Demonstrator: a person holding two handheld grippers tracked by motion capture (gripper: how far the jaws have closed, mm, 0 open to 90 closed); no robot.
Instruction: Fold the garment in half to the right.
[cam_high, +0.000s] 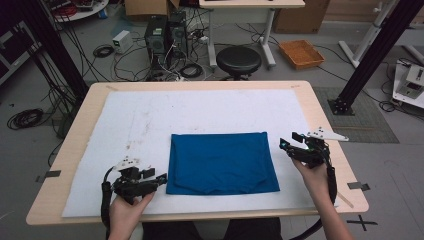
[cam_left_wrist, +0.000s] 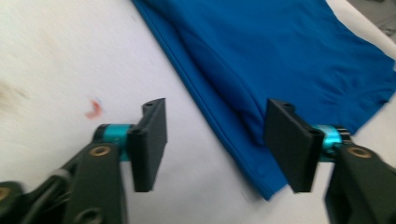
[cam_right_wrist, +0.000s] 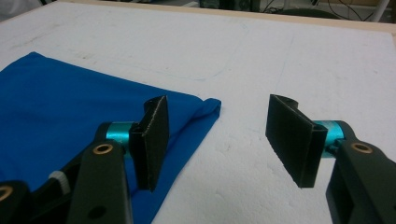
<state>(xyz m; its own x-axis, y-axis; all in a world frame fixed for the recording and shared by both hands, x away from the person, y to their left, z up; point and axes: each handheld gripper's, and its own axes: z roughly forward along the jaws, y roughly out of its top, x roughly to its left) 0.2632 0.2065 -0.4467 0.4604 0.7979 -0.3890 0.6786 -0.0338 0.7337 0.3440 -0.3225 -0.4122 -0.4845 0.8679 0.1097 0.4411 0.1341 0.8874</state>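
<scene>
Observation: a folded blue cloth (cam_high: 222, 163) lies flat on the white mat (cam_high: 150, 120) covering the table (cam_high: 320, 107), slightly toward 5 o'clock of the mat's centre, with four fairly square edges.

Left gripper (cam_high: 161, 178): it sits at the cloth's 8 o'clock corner, tips just beside the near-left edge. In the left gripper view the jaws stand apart and nothing is pinched; the layered side edge of the cloth (cam_left_wrist: 243, 135) runs up between them, with the corner point lying low between the pads. Not gripping.

Right gripper (cam_high: 283, 146): positioned at the cloth's 2 o'clock corner, just off the right edge. In the right gripper view the jaws are wide, and the cloth's corner (cam_right_wrist: 210, 106) lies just beyond the inner pad, not between the pads. Not gripping.

Assessment: the step in hand appears to be taking hold of two corners for a further fold.

Recommendations:
- Lower the left gripper until the lower pad slides under all stacked layers at the corner; a grip on the top layer alone would likely pull the fold apart.
- Shift the right gripper toward 9 o'clock so the corner sits well inside the pads before closing.
- Close both firmly and lift together, keeping the edge between them taut to avoid wrinkles.
</scene>
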